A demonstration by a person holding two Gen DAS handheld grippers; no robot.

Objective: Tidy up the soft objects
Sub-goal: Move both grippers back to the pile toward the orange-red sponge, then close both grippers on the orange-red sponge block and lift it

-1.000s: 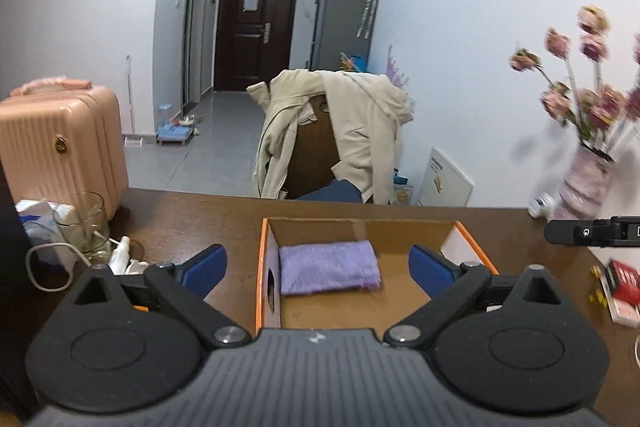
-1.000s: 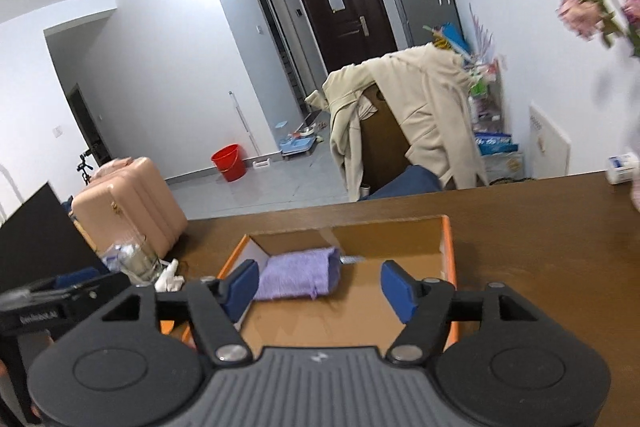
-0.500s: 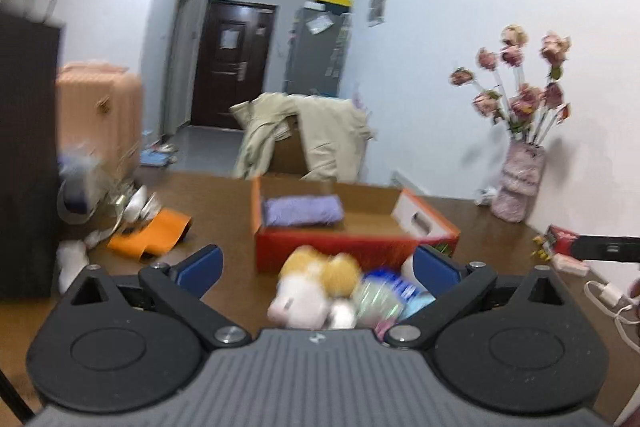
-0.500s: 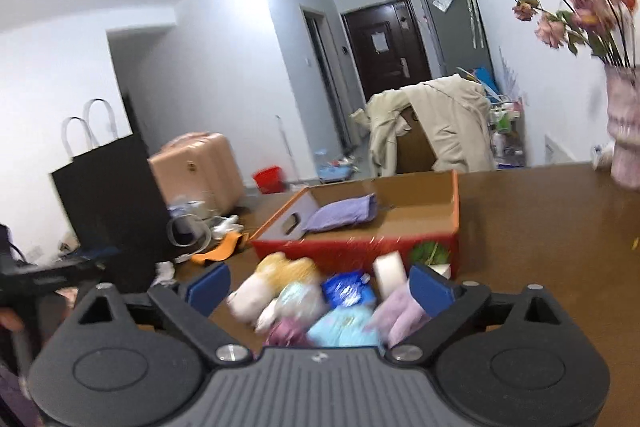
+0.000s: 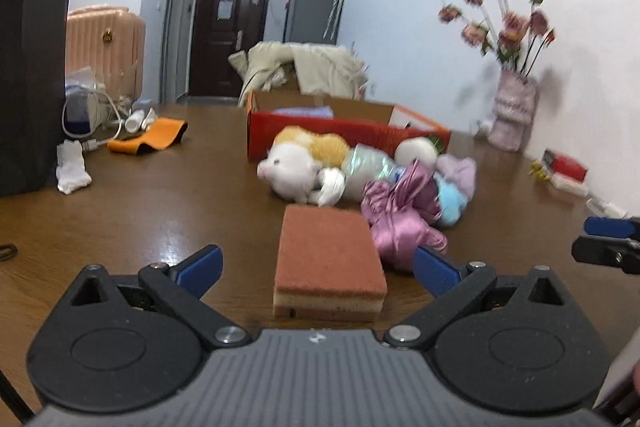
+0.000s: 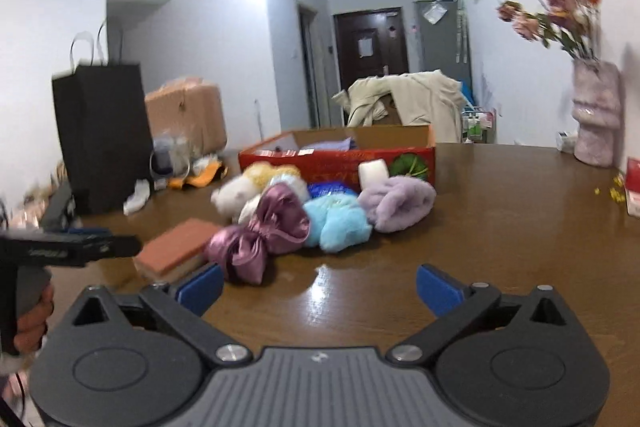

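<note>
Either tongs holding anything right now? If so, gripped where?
Nothing held. Left tongs stand open with the sponge lying untouched between the pads. Right tongs have just been opening, with only bare table between them.

We look low across the table [image 5: 120, 219] from both wrists, left view nearest the sponge [image 5: 330, 259], right view further right, both sharing the soft pile and red box [image 6: 340, 159].

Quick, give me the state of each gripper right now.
Left gripper: open, holding nothing; the sponge lies between its fingers, untouched.
Right gripper: open, just widened, holding nothing.
</note>
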